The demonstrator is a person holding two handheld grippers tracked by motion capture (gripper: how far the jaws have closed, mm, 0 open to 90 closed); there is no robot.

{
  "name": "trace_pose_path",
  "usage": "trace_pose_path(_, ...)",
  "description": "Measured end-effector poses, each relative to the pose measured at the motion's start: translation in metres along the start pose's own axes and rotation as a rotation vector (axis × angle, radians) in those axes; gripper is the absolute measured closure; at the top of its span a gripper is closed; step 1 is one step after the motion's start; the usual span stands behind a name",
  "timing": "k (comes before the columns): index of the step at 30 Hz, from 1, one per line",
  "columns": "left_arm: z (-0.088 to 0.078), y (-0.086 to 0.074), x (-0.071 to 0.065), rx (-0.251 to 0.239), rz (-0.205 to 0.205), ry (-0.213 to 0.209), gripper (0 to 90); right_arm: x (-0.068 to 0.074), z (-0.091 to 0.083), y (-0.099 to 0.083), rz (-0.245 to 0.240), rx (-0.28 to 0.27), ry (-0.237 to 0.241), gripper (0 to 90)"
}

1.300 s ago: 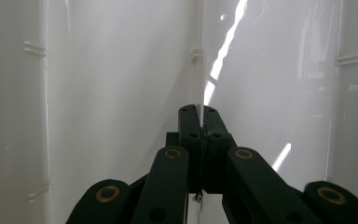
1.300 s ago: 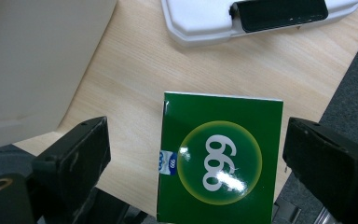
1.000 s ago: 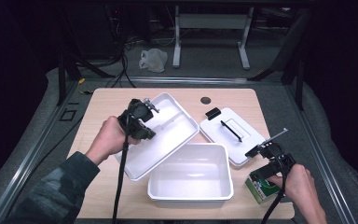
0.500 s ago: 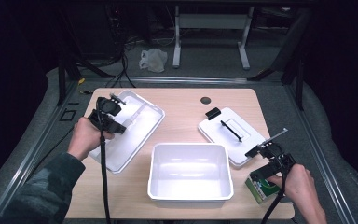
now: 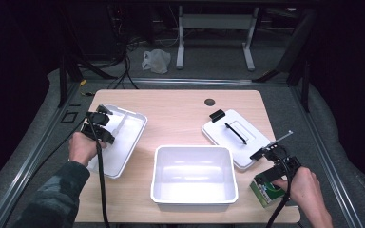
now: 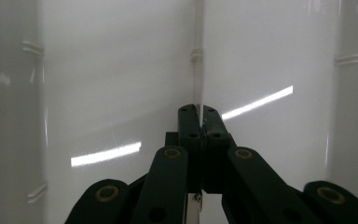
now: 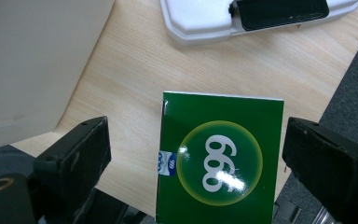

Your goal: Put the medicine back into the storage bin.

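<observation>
The left hand-held gripper (image 5: 105, 124) is clenched on the central rib (image 6: 198, 56) of a white lid (image 5: 121, 142), which lies upside down on the left side of the desk (image 5: 180, 114). In the left gripper view the jaws meet on that thin rib with no gap. My right hand-held gripper (image 5: 276, 164) is released: its jaws stand wide to either side of a green box (image 7: 219, 163) at the desk's near right corner, and neither touches it. The box reads "999" on a yellow-ringed disc. A white bin (image 5: 194, 176) sits open and empty at the near centre, between the two grippers. A second white lid with a black handle (image 5: 235, 135) lies beyond the box, just beside the bin's far right corner.

I judge the step in hand to be setting the lid aside. The next move calls for releasing the rib on the left, then closing the right jaws squarely on the box's side faces before carrying it over the bin wall.
</observation>
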State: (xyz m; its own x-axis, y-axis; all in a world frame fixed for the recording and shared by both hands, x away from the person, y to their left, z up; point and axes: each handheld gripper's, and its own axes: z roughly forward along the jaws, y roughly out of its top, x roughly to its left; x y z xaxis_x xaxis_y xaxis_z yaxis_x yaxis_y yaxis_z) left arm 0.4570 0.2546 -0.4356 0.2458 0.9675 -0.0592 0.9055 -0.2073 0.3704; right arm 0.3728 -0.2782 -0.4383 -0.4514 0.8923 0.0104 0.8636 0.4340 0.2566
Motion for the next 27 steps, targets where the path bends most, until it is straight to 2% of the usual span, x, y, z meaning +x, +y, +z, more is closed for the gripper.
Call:
trace_pose_path(3, 0.011, -0.003, 0.006, 0.011, -0.035, 0.029, 89.6, 0.000, 0.000, 0.000, -0.002, 0.001, 0.002, 7.5)
trace_pose_path(6, 0.024, -0.008, 0.011, 0.031, -0.080, 0.025, 89.6, 0.000, 0.001, 0.000, 0.002, 0.000, 0.000, 7.6)
trace_pose_path(8, 0.032, -0.010, 0.013, 0.048, -0.095, 0.043, 89.6, 0.000, 0.001, 0.001, 0.001, 0.006, 0.002, 7.6)
trace_pose_path(11, 0.045, -0.017, 0.020, 0.069, -0.144, 0.041, 89.6, 0.000, 0.001, 0.000, 0.001, 0.005, 0.003, 7.8)
trace_pose_path(13, 0.050, -0.021, 0.024, 0.070, -0.165, 0.059, 89.6, 0.000, 0.002, 0.000, -0.001, 0.008, 0.004, 8.6)
trace_pose_path(15, 0.056, -0.025, 0.026, 0.080, -0.188, 0.059, 89.6, 0.000, 0.003, 0.000, 0.000, 0.005, 0.005, 8.6)
trace_pose_path(17, 0.063, -0.028, 0.028, 0.096, -0.192, 0.071, 89.6, 0.001, 0.002, 0.000, 0.000, 0.005, 0.006, 8.6)
trace_pose_path(19, 0.067, -0.031, 0.029, 0.099, -0.207, 0.064, 89.6, 0.000, 0.002, 0.000, 0.000, 0.005, 0.006, 8.4)
trace_pose_path(27, 0.079, -0.037, 0.030, 0.121, -0.218, 0.066, 89.3, 0.000, 0.002, 0.000, 0.002, 0.006, 0.003, 8.4)
